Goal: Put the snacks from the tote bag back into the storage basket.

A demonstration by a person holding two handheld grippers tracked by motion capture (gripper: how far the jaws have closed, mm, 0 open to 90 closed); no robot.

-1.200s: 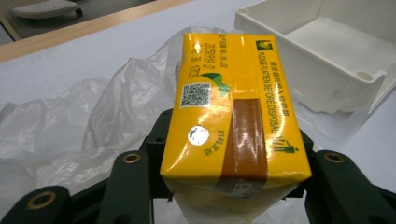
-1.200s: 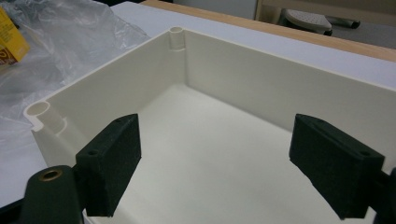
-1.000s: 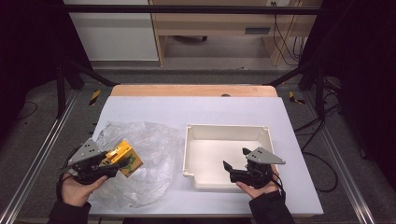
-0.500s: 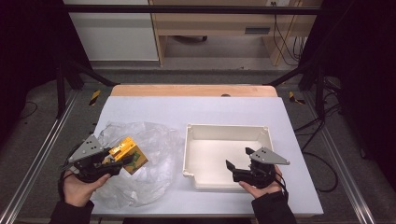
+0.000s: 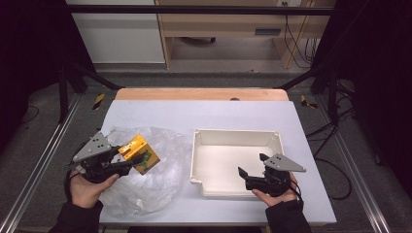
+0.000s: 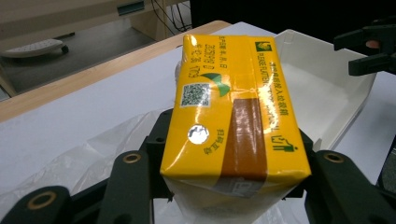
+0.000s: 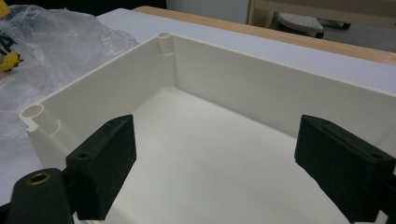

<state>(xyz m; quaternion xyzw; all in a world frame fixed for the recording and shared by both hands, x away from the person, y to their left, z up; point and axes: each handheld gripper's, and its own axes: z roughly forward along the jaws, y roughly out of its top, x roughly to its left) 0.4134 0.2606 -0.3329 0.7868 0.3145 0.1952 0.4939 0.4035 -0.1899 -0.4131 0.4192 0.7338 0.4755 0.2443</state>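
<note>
A yellow packet (image 5: 138,153) with green print is clamped between the jaws of my left gripper (image 5: 128,162), held off the table above a crumpled clear plastic bag (image 5: 160,187). In the left gripper view the packet (image 6: 233,107) stands out lengthwise from the left gripper (image 6: 233,189), both pads pressing its sides. A white rectangular tray (image 5: 233,132) sits right of centre, with nothing in it. My right gripper (image 5: 251,165) hovers at the tray's near right corner, open with nothing between its fingers. In the right gripper view, the right gripper (image 7: 215,158) faces the tray's inner wall (image 7: 261,79).
The clear bag (image 7: 56,42) lies just left of the tray, close to its wall. The white tabletop (image 5: 204,114) ends in a wooden strip at the far edge. Metal frame rails run along both sides. In the left gripper view, the tray (image 6: 327,84) and the right gripper (image 6: 369,51) lie beyond the packet.
My left gripper has lifted the yellow packet higher and a little toward the tray. The right gripper has stayed about where it was, still open.
</note>
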